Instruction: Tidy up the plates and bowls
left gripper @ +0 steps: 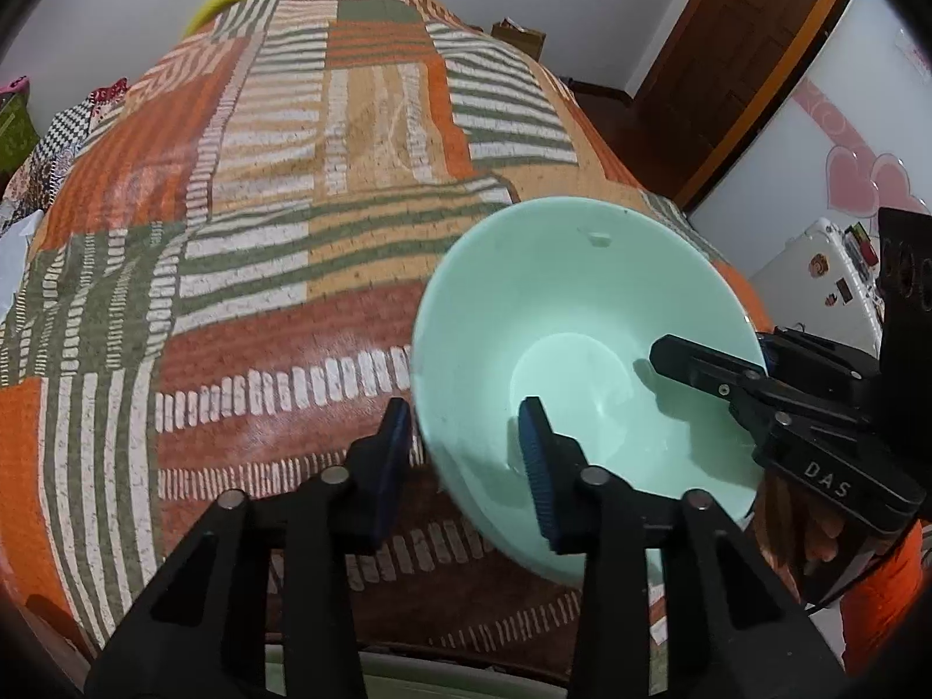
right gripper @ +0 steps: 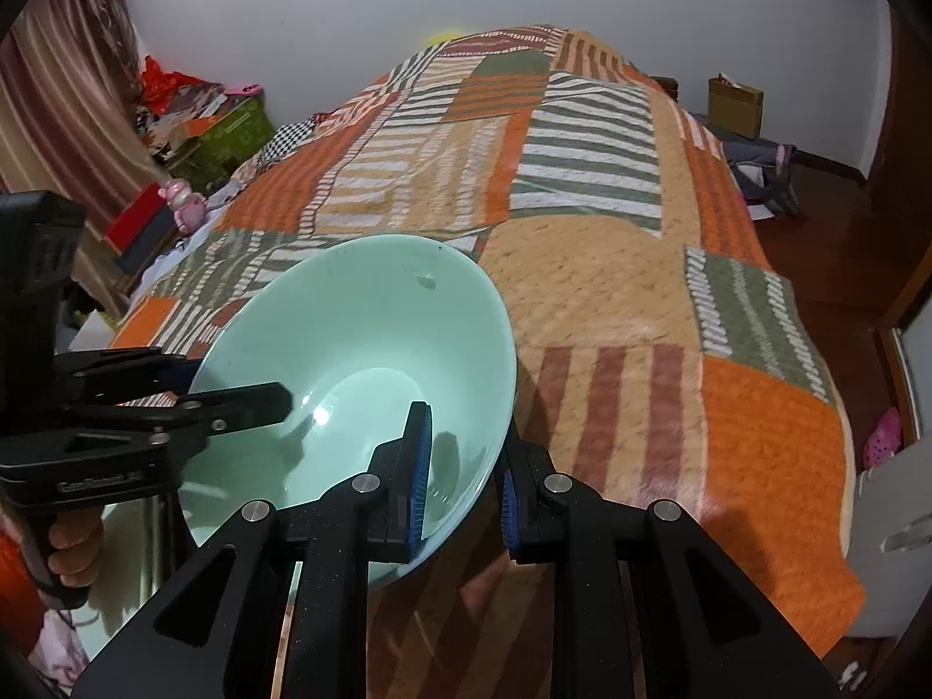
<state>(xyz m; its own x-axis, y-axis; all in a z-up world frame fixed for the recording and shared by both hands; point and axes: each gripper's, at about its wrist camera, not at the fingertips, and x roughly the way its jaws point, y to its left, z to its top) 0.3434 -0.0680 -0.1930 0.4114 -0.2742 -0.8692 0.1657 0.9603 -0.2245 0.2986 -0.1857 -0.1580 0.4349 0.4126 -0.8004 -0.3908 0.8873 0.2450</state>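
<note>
A mint green bowl (left gripper: pixel 571 314) is held tilted above the patterned bedspread. My left gripper (left gripper: pixel 466 454) straddles its left rim, one finger inside and one outside, jaws spread with a gap to the rim. My right gripper (right gripper: pixel 463 477) straddles the opposite rim (right gripper: pixel 501 408) the same way, jaws closer around the wall. The right gripper also shows in the left wrist view (left gripper: pixel 716 373), reaching into the bowl (right gripper: pixel 349 338). The left gripper shows in the right wrist view (right gripper: pixel 233 402).
The bed (right gripper: pixel 611 268) with an orange, green and white patchwork cover fills both views. Boxes and clutter (right gripper: pixel 192 116) stand left of the bed. A brown box (right gripper: pixel 734 99) and clothes lie on the floor to the right. A wooden door (left gripper: pixel 745 58) and a white cabinet (left gripper: pixel 827 274) stand at right.
</note>
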